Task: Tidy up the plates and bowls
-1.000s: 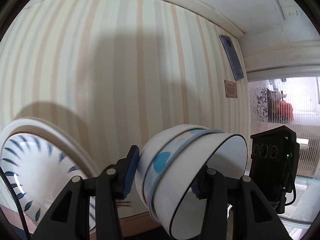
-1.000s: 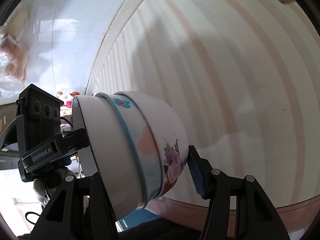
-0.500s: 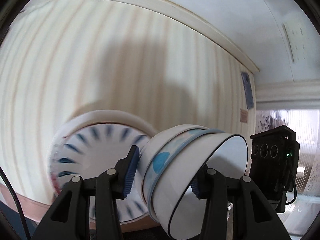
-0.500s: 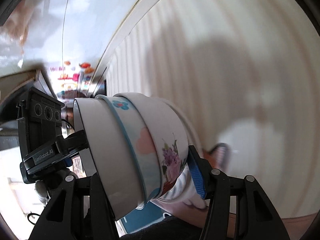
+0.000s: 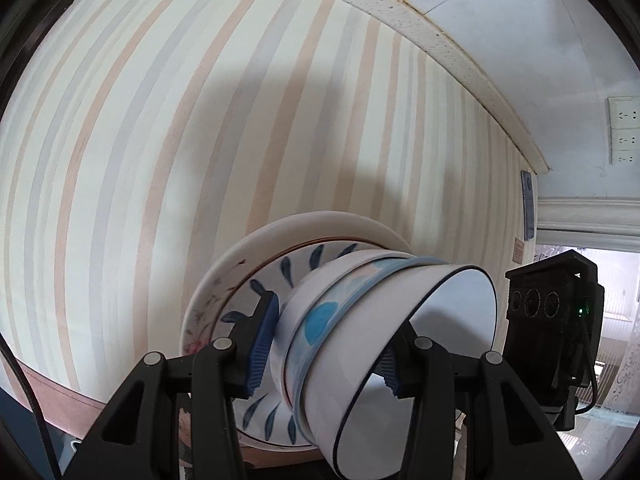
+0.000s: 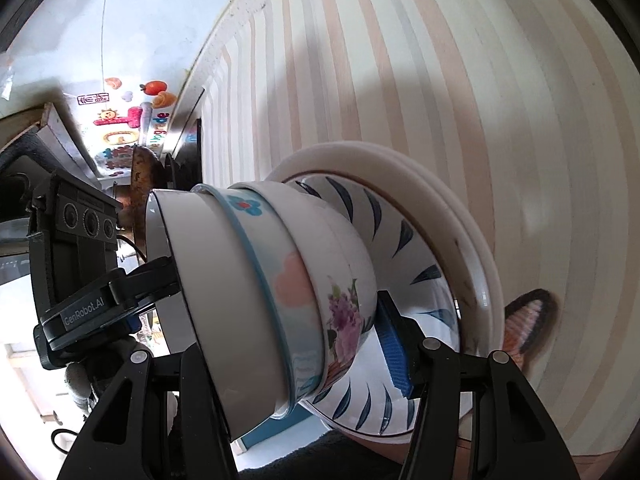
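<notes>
A stack of three nested bowls [image 5: 384, 344] lies tipped on its side. The innermost is plain white with a thin dark rim, the middle one has a light-blue band with blue dots and a pink patch, and the outermost bears a purple flower print [image 6: 344, 320]. Just behind the bowls' base, a white plate with dark-blue leaf strokes [image 6: 400, 240] sits inside larger white plates [image 5: 240, 256], all tilted alike.

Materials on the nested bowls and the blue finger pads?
Stack of three nested white bowls: likely glazed ceramic, given the glossy sheen and printed floral decals. Blue ribbed pads on the fingers: probably rubber or soft plastic, matte and grooved.
</notes>
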A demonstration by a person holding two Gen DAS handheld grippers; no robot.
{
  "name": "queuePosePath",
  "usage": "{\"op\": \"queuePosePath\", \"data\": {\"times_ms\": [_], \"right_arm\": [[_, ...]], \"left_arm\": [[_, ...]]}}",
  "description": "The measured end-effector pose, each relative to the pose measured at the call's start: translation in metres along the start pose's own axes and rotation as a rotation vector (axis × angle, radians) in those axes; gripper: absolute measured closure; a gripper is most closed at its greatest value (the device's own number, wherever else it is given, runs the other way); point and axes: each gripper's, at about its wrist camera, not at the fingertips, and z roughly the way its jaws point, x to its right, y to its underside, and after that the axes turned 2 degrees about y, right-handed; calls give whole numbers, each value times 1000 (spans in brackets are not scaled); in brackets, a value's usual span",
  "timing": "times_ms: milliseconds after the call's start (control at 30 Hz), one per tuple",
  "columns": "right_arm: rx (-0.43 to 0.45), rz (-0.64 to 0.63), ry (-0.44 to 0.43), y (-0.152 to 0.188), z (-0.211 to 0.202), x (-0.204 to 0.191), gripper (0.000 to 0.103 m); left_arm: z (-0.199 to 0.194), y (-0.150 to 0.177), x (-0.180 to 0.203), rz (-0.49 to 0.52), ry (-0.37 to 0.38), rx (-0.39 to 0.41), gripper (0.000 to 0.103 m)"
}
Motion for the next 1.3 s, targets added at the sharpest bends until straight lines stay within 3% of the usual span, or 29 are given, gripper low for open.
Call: {"op": "queuePosePath", "data": {"times_ms": [467,700,800,1067,1167,1200,1233,1300], "right_arm": [[7,8,48,1,5,-11,46],[82,-67,173,17,-15,-34,45],[147,-113,243,30,-35,-53,38],[342,-170,388,79,-81,-105,15],[441,-205,468,108,-97,-127,11],[471,-211,477,117,-101,-133,9],[503,-217,481,127,-107,-139,7],[548,-224,494,142,-116,-148,5]], "left_arm": [[1,2,-5,25,13,-12,62],[-33,18,7,143,-153,112,60],[-48,31,10,192,-212,161,59],[-87,67,14,283,-271,284,59],[-110,85,19,332,-303,360,36],[-114,88,21,341,-303,374,22],[-122,95,22,347,-301,399,14],[-134,105,23,354,-304,441,13]]}}
